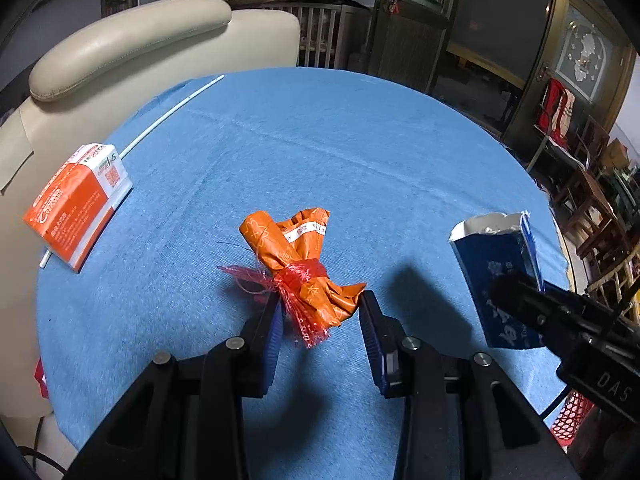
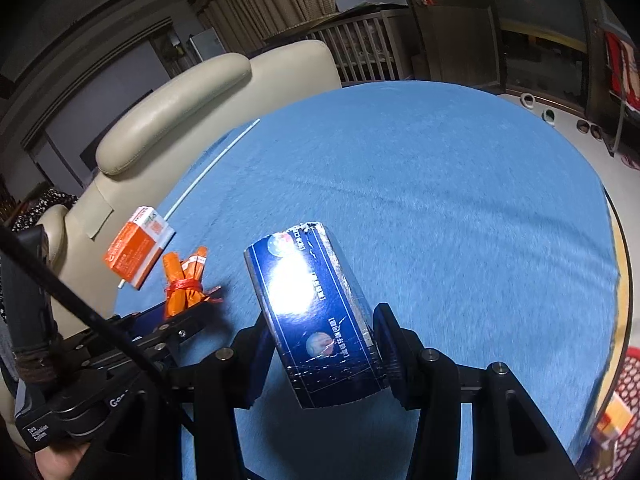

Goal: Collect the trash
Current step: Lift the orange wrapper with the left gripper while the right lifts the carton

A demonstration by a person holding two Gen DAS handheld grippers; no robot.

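Observation:
A crumpled orange wrapper (image 1: 298, 254) tied with red mesh lies on the blue tablecloth (image 1: 320, 140). My left gripper (image 1: 322, 304) is open, its jaws on either side of the wrapper's near end. My right gripper (image 2: 322, 322) is shut on a dark blue torn-open box (image 2: 316, 312) and holds it above the cloth; the box also shows in the left wrist view (image 1: 500, 276). An orange-and-white carton (image 1: 78, 204) lies at the table's left edge, also in the right wrist view (image 2: 138, 246), with the wrapper (image 2: 184, 280) beside it.
A thin white stick (image 1: 172, 114) lies along the left edge under the carton. A cream leather armchair (image 1: 132, 40) stands behind the table. A red mesh basket (image 1: 570, 418) sits below the table's right edge. Wooden chairs and doors stand at right.

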